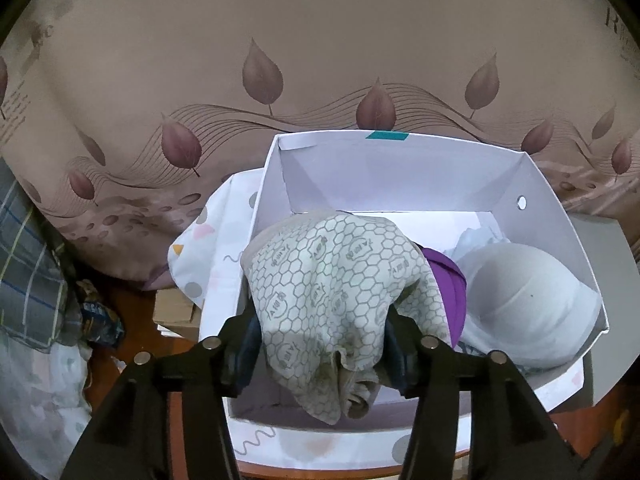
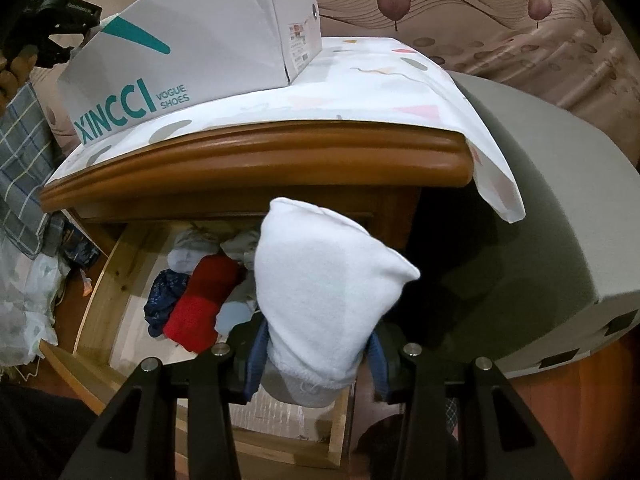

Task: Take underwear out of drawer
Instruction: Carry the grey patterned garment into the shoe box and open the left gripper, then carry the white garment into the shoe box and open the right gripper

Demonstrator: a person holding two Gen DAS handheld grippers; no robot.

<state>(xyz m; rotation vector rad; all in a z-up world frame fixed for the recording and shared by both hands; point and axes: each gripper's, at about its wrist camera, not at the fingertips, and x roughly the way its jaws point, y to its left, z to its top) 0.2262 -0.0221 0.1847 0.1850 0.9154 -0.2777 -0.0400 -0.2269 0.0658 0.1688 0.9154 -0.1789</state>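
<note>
patterned underwear [image 1: 340, 280] between left tongs [image 1: 320, 344], over box [image 1: 560, 216]

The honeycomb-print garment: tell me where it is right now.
In the left wrist view, the honeycomb-print garment hangs between the left gripper's fingers over the near left part of the white shoe box, beside the purple garment.

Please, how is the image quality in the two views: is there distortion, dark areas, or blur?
Left wrist view: strong fisheye bending, black corners, even indoor light, the honeycomb-print garment and white box sharp. Right wrist view: same bending curves the wooden cabinet edge; deep shadow right of the white garment; the open drawer dimmer.
</note>
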